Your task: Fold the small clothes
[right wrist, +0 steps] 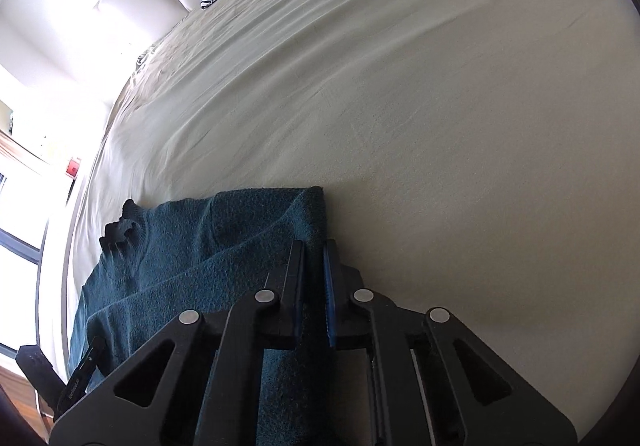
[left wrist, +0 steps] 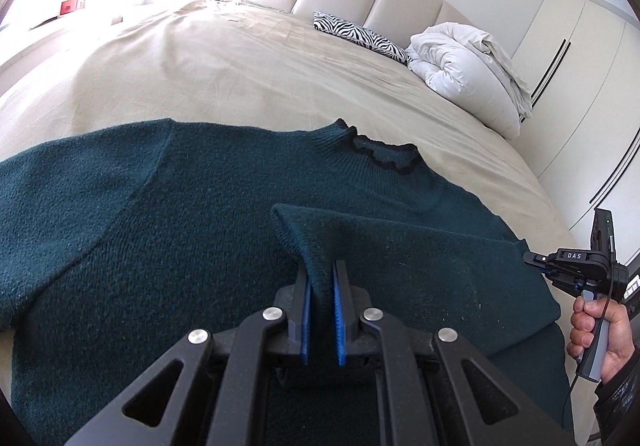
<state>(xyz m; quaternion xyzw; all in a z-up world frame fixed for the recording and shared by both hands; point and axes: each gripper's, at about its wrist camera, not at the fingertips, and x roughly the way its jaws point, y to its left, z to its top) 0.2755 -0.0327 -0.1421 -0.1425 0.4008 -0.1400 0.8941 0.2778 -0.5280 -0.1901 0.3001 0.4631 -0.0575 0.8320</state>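
The dark green sweater [left wrist: 160,226] lies spread on the bed [left wrist: 248,74], collar [left wrist: 380,154] toward the headboard, with its right sleeve [left wrist: 400,246] drawn across the chest. The left claw [left wrist: 320,286] pinches the sleeve's cuff end; the right claw [right wrist: 314,266] pinches the folded edge at the shoulder side. The likely trouble: the thick knit could slide from the narrow pads if the two claws pull apart, or the sleeve could land skewed and bunch, leaving a crooked fold. Lifting too high may drag the body along the sheet.
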